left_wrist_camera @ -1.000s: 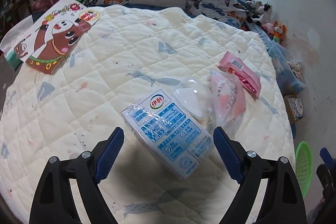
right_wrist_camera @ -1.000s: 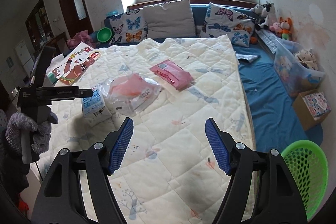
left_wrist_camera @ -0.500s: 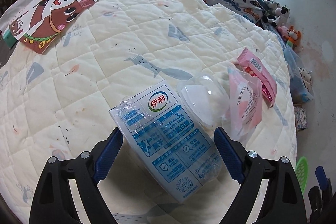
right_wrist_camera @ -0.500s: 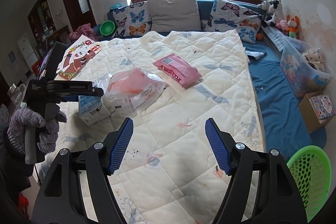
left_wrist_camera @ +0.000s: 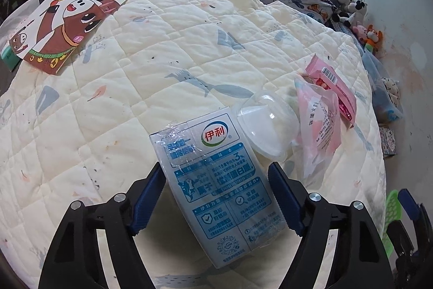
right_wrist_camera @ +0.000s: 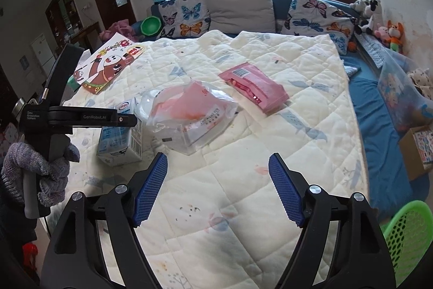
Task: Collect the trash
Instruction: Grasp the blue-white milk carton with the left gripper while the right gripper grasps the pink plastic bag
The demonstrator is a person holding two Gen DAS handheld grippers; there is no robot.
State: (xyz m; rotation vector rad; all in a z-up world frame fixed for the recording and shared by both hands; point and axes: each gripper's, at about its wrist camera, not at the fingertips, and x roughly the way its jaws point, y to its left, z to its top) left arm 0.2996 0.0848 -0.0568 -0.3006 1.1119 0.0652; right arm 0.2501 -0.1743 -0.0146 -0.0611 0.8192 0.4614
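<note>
Over the last second the left tongs [left_wrist_camera: 216, 194] advanced, open, until they straddled the milk carton [left_wrist_camera: 216, 180] near the bed's [left_wrist_camera: 135, 99] front edge, ungripped; right tongs [right_wrist_camera: 217, 191] hung open.

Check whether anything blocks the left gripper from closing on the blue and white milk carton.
Nothing visible does. The blue and white milk carton lies between the open fingers of the left gripper. The clear plastic dome lid sits beyond the fingertips, against the carton's far corner.
</note>
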